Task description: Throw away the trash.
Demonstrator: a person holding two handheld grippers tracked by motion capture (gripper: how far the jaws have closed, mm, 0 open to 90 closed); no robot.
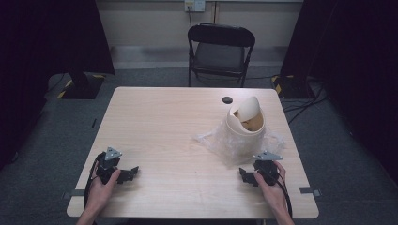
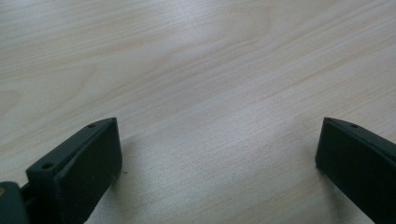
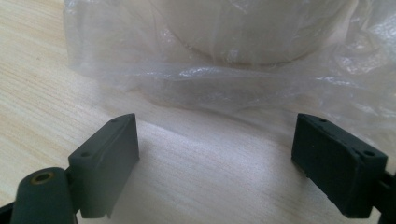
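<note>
The cream bin [image 1: 247, 119] stands on a clear plastic bag [image 1: 220, 140] toward the bench's [image 1: 155, 122] right edge. The right hand-held gripper [image 1: 242, 173] rests near the front right corner, jaws spread wide, just short of the bag. The left hand-held gripper [image 1: 135, 170], also released, sits near the front left corner.

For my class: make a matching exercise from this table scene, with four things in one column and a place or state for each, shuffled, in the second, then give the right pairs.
Things:
1. bin
2. plastic bag
3. left gripper
4. folding chair

Places or states:
A. on the floor beyond the table's far edge
B. stands on the table's right half, swing lid tilted
C. clear, crumpled around the base of another thing
D. jaws apart over bare wood, near the front left

Pairs: 1-B, 2-C, 3-D, 4-A
</note>
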